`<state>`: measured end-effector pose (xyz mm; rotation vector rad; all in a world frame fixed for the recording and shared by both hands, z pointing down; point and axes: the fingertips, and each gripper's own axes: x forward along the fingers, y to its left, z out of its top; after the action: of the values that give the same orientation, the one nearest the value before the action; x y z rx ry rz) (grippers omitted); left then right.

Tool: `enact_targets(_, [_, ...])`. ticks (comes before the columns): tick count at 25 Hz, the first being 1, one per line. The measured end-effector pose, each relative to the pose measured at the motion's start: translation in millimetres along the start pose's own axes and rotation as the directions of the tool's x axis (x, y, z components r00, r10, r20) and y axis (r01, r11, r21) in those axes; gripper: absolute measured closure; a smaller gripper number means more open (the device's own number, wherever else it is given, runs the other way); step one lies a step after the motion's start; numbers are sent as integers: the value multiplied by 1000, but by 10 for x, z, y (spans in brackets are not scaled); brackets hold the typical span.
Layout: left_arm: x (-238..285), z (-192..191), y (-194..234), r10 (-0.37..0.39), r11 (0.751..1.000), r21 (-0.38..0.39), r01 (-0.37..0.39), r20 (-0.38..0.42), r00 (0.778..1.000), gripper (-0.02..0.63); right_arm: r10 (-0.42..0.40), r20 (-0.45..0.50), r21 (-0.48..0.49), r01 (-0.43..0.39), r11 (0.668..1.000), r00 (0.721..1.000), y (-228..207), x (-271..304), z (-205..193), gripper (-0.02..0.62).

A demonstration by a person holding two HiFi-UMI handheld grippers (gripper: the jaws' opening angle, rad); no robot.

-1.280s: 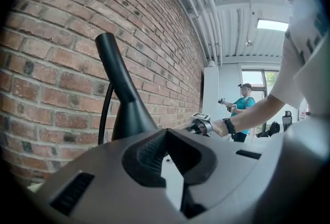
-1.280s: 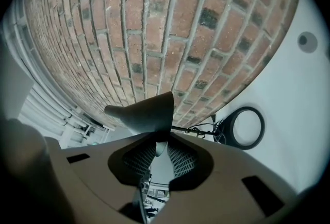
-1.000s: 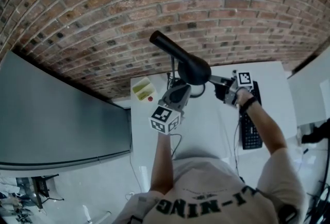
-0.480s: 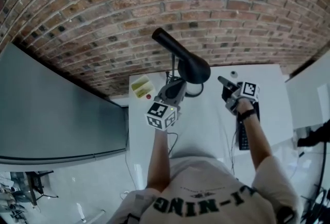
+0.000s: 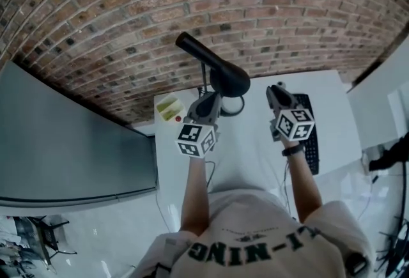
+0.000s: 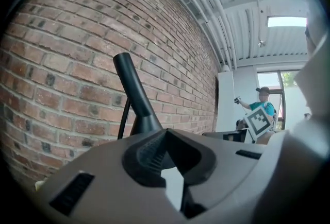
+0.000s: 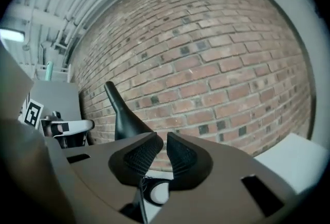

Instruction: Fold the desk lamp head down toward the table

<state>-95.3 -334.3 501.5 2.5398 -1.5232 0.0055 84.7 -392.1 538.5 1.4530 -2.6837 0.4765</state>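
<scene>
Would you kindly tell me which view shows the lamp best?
The head view: it shows the lamp from above, head to base. The left gripper view shows only its upper part behind the jaws; the right gripper view shows it partly hidden by the jaws.

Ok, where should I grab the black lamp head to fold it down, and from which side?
Grip the lamp head on its slim upper neck, jaws across it, coming from the table side, since the brick wall stands behind. The neck tapers thin enough to fit and probably gives most leverage.
</scene>
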Motion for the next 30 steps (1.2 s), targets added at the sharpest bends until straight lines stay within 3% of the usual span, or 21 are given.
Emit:
enact_targets(6, [-119,98,-9,74,994,75,-75,18,997,606,-37,106,-185,56,981,994,351,-193,246,542])
enact_targets(10, [-185,160,-31,111,986,120,-115,39,993,606,-42,157,-245,80,966,987,604,-310,424,565])
enact_targets(18, [-289,223,-70,139,978,147,-146,62,988,606,-75,181,-277,124,953,981,752,-408,432,592])
enact_targets(30, [-393,319,56,166,967,180,-181,98,981,606,-106,145,-237,138,962,984,779,-471,305,592])
